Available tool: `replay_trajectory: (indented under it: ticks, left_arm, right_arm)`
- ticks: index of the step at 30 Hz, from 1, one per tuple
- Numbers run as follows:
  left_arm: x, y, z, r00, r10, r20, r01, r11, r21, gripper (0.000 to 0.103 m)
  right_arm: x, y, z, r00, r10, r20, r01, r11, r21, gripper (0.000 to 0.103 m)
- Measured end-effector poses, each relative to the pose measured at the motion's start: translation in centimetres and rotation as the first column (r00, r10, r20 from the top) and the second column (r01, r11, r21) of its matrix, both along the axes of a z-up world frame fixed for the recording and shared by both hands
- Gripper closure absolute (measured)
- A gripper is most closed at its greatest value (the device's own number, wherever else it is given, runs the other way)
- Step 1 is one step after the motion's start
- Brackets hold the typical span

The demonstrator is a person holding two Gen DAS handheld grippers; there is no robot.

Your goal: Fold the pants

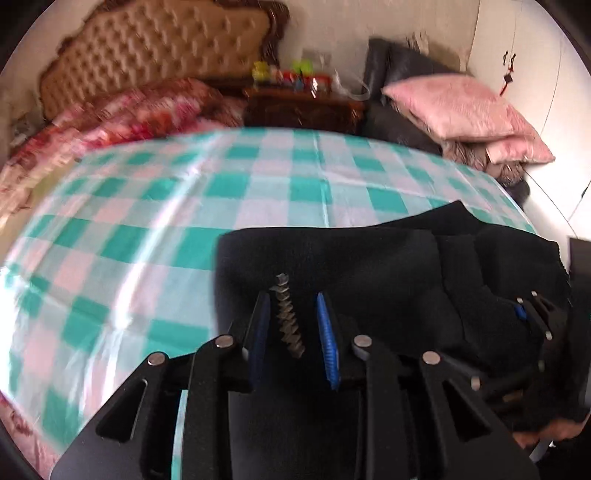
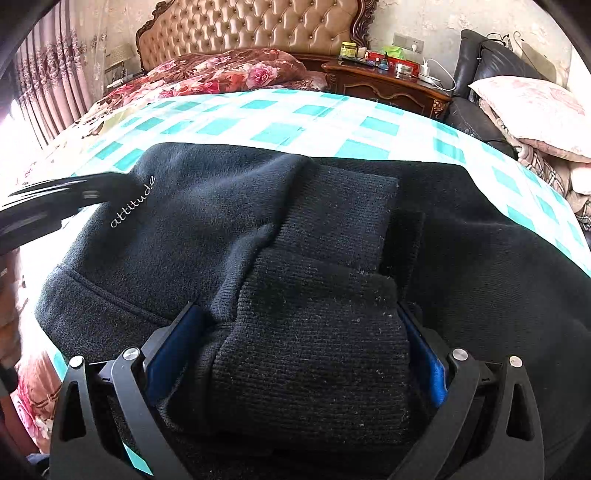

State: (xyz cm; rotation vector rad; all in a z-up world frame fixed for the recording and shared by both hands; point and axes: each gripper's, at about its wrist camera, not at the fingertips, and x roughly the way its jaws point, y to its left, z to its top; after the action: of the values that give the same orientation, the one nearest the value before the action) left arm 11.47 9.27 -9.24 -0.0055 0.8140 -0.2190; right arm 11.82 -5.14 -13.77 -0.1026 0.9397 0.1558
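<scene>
The black pants (image 2: 229, 221) lie bunched on a green-and-white checked sheet (image 2: 280, 122); white "attitude" lettering (image 2: 133, 202) shows on them. My right gripper (image 2: 299, 332) has its blue-padded jaws wide apart with a ribbed cuff (image 2: 314, 332) of the pants between them. My left gripper (image 1: 291, 325) hovers over the pants' left edge (image 1: 332, 266), jaws apart, with only a metal spring between them. The left gripper also shows blurred at the left of the right wrist view (image 2: 55, 199). The right gripper shows at the right of the left wrist view (image 1: 532, 314).
A tufted headboard (image 2: 258, 26) and a floral quilt (image 2: 221, 70) are at the far end of the bed. A dark nightstand (image 2: 388, 85) with bottles stands at its right. Pink pillows (image 2: 535, 110) are piled at the far right.
</scene>
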Motion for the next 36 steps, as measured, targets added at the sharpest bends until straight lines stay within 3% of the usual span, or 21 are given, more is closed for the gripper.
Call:
replay_trajectory:
  ticks: [4, 6, 11, 18, 22, 25, 29, 36]
  left_arm:
    - [-2.6, 1.3, -2.5, 0.997, 0.049, -0.061, -0.046, 0.998, 0.046, 0.068]
    - [-3.3, 2.2, -3.8, 0.996, 0.067, -0.054, -0.066, 0.998, 0.022, 0.056]
    - [-2.6, 3.1, -4.0, 0.992, 0.097, -0.080, -0.098, 0.995, -0.014, 0.047]
    - [-2.6, 4.2, -4.7, 0.989, 0.108, -0.096, -0.118, 0.988, -0.102, 0.042]
    - [-2.6, 4.6, -4.8, 0.989, 0.105, -0.100, -0.118, 0.984, -0.131, 0.041]
    - [-3.5, 5.8, -4.5, 0.990, 0.104, -0.092, -0.122, 0.968, -0.219, 0.041]
    - [-6.0, 7.1, -4.2, 0.995, 0.088, -0.057, -0.101, 0.946, -0.307, 0.041]
    - [-7.2, 7.8, -5.6, 0.993, 0.066, -0.101, -0.104, 0.888, -0.447, 0.041]
  right_arm:
    - [-0.1, 0.0, 0.0, 1.000, -0.003, 0.001, 0.003, 1.000, -0.001, 0.006]
    - [-0.2, 0.1, 0.1, 1.000, -0.003, 0.001, 0.003, 1.000, -0.005, 0.006]
    - [-0.1, -0.2, 0.7, 0.999, -0.027, -0.018, 0.027, 1.000, 0.010, 0.006]
    - [2.6, -2.1, 4.8, 0.997, -0.071, 0.032, 0.067, 0.989, 0.134, 0.008]
    - [6.4, -3.1, 3.9, 0.992, -0.125, -0.019, 0.126, 0.988, 0.085, 0.016]
    - [7.6, -4.0, 1.7, 0.986, -0.143, -0.090, 0.148, 0.987, 0.062, 0.020]
    - [6.9, -3.6, 1.2, 0.990, -0.134, -0.045, 0.134, 0.991, 0.005, 0.017]
    - [6.9, -4.3, 0.6, 0.989, -0.140, -0.040, 0.141, 0.989, 0.035, 0.014]
